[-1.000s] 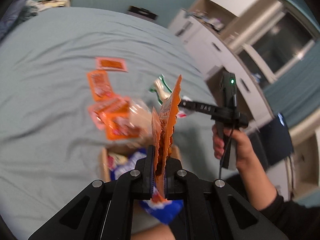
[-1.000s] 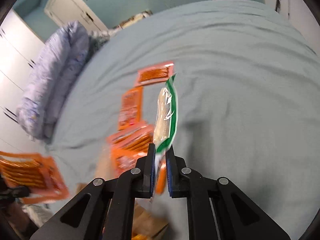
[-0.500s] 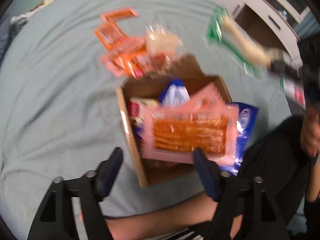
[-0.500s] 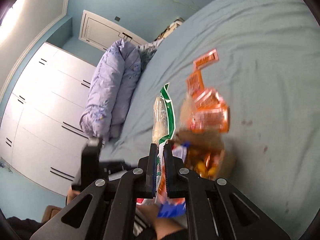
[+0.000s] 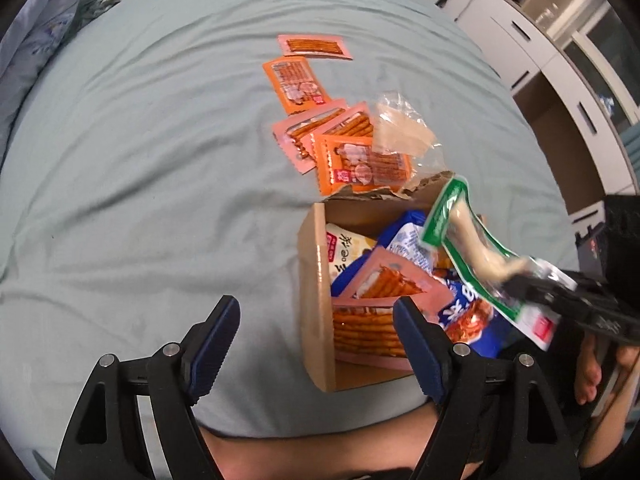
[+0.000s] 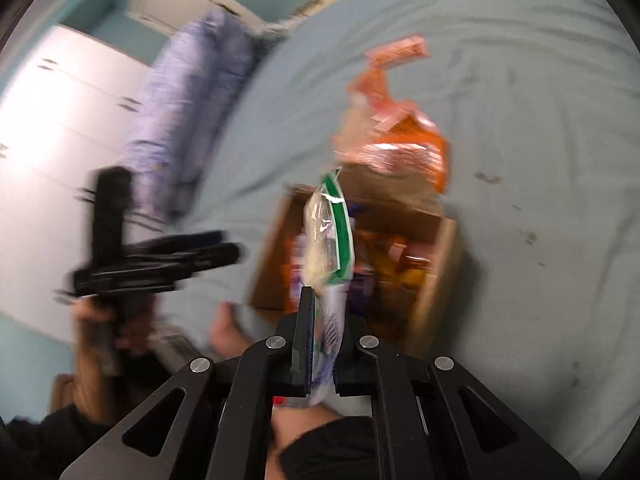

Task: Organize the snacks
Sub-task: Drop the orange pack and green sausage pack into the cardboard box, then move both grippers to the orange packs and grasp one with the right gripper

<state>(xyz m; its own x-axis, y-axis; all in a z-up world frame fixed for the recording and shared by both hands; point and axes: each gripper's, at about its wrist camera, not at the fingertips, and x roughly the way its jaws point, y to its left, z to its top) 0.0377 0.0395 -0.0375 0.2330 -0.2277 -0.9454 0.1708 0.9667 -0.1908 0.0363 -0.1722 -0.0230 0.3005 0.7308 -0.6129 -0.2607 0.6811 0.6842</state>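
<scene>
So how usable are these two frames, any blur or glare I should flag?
Left wrist view: mostly sharp, with the loose orange packets and cardboard box crisp; only the green-edged packet at the right smears a little. Fisheye bending toward the edges. Right wrist view: heavy motion blur throughout, box contents unreadable, and the white wardrobe at the left is blown out by glare.

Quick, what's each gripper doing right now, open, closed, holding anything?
Left gripper: open, fingers just spread apart, nothing between them, beside the cardboard box.
Right gripper: shut on the green-and-white snack packet, above the box.
</scene>
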